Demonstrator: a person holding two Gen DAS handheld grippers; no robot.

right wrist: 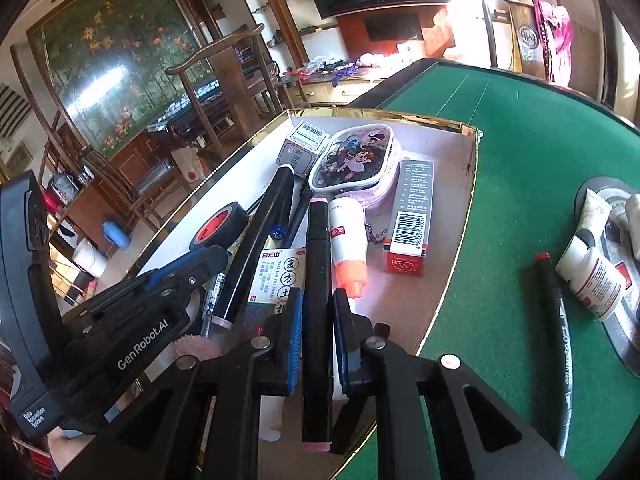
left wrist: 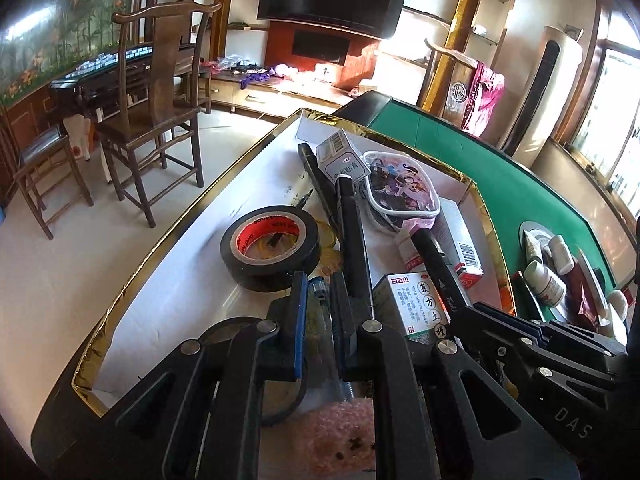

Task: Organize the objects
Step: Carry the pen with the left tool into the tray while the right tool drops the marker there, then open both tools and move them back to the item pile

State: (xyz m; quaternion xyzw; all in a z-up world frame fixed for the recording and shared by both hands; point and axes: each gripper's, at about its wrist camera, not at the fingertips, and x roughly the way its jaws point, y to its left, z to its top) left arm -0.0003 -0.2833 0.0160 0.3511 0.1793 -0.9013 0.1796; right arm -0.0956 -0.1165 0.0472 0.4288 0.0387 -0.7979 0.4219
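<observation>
A white-lined box with a gold rim (left wrist: 224, 184) (right wrist: 475, 184) sits on the green table (right wrist: 520, 168). My right gripper (right wrist: 318, 320) is shut on a black marker with pink ends (right wrist: 318, 240), holding it low over the box; the same marker (left wrist: 434, 252) and right gripper (left wrist: 476, 308) show in the left wrist view. My left gripper (left wrist: 320, 320) (right wrist: 216, 258) is shut on a clear pen with a blue part (left wrist: 318, 286), just above the box floor. A thicker black marker (left wrist: 352, 232) (right wrist: 260, 232) lies beside it.
The box also holds a black tape roll (left wrist: 260, 276), a cartoon pouch (right wrist: 352, 156), a medicine carton (right wrist: 280, 276), a red-and-white carton (right wrist: 412, 216), an orange-capped bottle (right wrist: 348, 232). A red-capped pen (right wrist: 556, 312) and tubes on a round metal plate (right wrist: 624, 344) lie on the table.
</observation>
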